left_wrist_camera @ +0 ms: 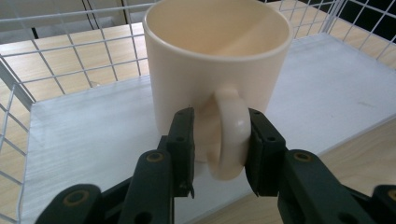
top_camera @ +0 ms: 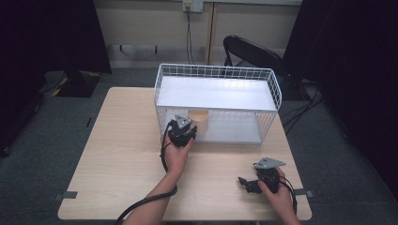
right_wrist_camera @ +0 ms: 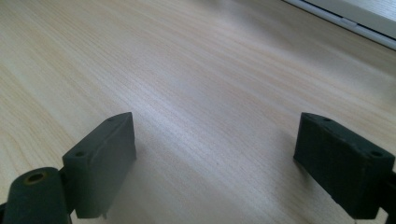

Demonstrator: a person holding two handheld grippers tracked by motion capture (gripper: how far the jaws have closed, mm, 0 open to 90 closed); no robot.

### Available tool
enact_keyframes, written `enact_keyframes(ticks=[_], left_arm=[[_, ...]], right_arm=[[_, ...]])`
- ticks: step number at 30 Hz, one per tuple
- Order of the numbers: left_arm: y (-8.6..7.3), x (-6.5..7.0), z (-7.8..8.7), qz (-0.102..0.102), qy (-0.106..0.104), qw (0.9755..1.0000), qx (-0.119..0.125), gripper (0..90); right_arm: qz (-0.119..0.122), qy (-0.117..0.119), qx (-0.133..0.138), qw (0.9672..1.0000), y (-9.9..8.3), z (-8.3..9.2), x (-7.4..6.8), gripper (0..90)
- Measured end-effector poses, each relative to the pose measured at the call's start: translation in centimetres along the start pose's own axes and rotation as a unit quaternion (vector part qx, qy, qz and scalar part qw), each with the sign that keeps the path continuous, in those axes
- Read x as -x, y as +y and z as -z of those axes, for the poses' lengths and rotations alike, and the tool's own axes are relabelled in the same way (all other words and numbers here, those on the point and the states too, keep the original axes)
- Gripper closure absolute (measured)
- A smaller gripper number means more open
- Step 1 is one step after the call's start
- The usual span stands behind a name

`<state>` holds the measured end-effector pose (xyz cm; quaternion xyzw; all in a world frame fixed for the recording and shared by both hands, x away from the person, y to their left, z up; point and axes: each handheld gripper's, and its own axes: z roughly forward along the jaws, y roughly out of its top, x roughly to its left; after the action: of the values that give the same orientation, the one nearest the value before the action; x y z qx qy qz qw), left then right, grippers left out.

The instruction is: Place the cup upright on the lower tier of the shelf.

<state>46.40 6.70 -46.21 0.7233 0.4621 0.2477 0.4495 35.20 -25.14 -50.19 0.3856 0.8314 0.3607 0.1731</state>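
A cream mug stands upright on the white bottom board of a wire rack, at its open front left. In the left gripper view the mug turns its handle toward me. My left gripper has that handle between its jaws: the right pad touches it, and a thin gap shows at the left pad. From above, the left gripper reaches into the rack's front. My right gripper lies low at the table's front right, jaws wide apart over bare wood.
The white wire rack has an upper shelf above the mug and mesh walls on its sides and back. The wooden table stretches left of the rack. A dark chair stands behind the table.
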Motion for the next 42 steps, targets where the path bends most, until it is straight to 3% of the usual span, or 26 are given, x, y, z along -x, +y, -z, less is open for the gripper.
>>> enact_keyframes(ticks=[11, 13, 14, 16, 22, 32, 42], left_arm=[[-0.3, -0.3, 0.9, 0.011, -0.013, 0.9999, -0.004, 47.3], [-0.2, -0.3, 1.1, 0.003, -0.013, 0.9999, -0.007, 43.5], [-0.3, -0.2, 1.1, 0.012, -0.015, 0.9998, 0.0, 41.6], [-0.2, -0.3, 1.4, -0.003, -0.017, 0.9998, -0.008, 38.2], [-0.2, 0.0, 2.1, -0.013, -0.029, 0.9994, -0.013, 28.7], [-0.2, -0.2, 3.2, -0.019, -0.049, 0.9985, -0.018, 22.9], [-0.5, -0.4, 4.1, -0.009, -0.073, 0.997, -0.026, 19.2]], right_arm=[[0.0, 0.0, 0.0, 1.0, 0.0, 0.0, 0.0, 11.7], [0.0, 0.0, 0.0, 1.0, 0.0, 0.0, 0.0, 11.7], [0.0, 0.0, 0.0, 1.0, 0.0, 0.0, 0.0, 11.7], [0.0, 0.0, 0.0, 1.0, 0.0, 0.0, 0.0, 11.7], [0.0, 0.0, 0.0, 1.0, 0.0, 0.0, 0.0, 11.7], [0.0, 0.0, 0.0, 1.0, 0.0, 0.0, 0.0, 11.7], [0.0, 0.0, 0.0, 1.0, 0.0, 0.0, 0.0, 11.7]])
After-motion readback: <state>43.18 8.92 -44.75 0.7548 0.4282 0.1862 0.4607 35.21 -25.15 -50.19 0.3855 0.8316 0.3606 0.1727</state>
